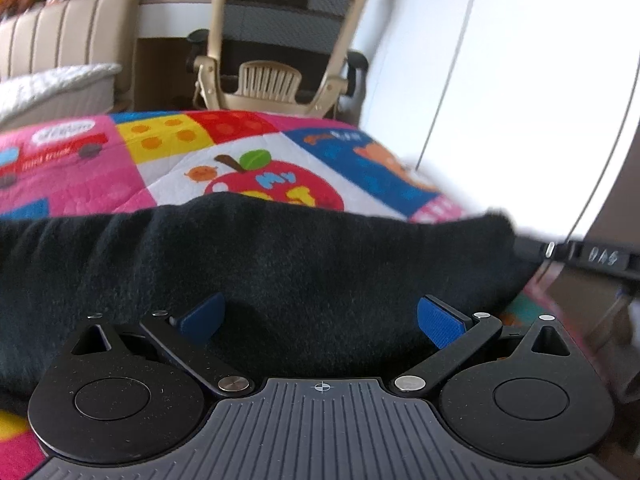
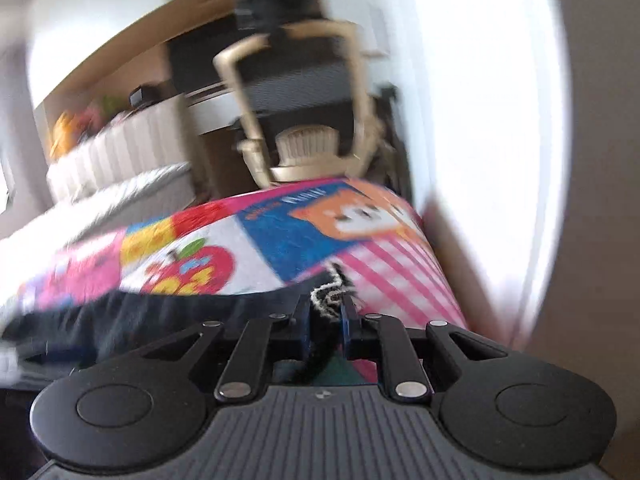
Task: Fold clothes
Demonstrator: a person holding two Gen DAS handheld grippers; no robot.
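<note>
Left gripper [image 1: 320,316] spread apart over black garment [image 1: 256,264]. Right gripper [image 2: 326,316] clamped on garment edge [image 2: 328,296]. Garment on patchwork quilt [image 1: 168,160], below office chair [image 1: 276,40].

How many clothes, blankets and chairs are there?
Clothes: 1, black fleece garment
Blankets: 1, colourful patchwork quilt
Chairs: 1, beige mesh office chair
Total: 3

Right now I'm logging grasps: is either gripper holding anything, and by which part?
The right gripper is shut on the black garment, pinching its corner edge. The left gripper is open; the garment lies between its fingers, unclamped.
</note>
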